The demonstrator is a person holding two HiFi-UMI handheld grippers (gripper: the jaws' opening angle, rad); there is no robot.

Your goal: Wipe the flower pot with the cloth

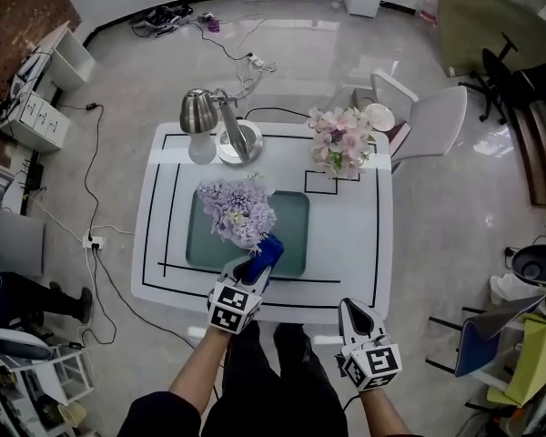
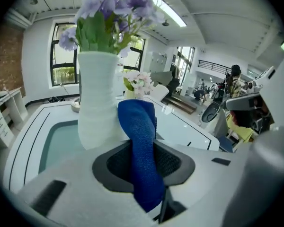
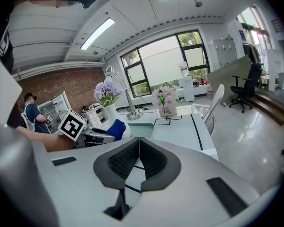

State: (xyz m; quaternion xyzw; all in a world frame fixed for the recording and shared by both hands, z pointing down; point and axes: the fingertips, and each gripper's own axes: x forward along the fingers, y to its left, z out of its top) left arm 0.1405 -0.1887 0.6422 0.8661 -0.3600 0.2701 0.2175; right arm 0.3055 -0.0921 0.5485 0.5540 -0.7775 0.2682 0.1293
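Observation:
A white ribbed pot [image 2: 98, 98] with purple flowers [image 1: 236, 209] stands on a teal mat [image 1: 291, 221] on the white table. My left gripper [image 1: 256, 269] is shut on a blue cloth [image 2: 141, 150], and the cloth's tip [image 1: 267, 249] reaches the pot's near right side. In the left gripper view the cloth stands up between the jaws, just right of the pot. My right gripper [image 1: 358, 318] is shut with nothing in it, at the table's front edge, right of the left one and apart from the pot [image 3: 110, 110].
A second pot with pink flowers [image 1: 342, 140] stands at the table's back right. A metal desk lamp [image 1: 207, 115] on a round base is at the back left. A white chair [image 1: 428, 121] sits right of the table; cables lie on the floor behind.

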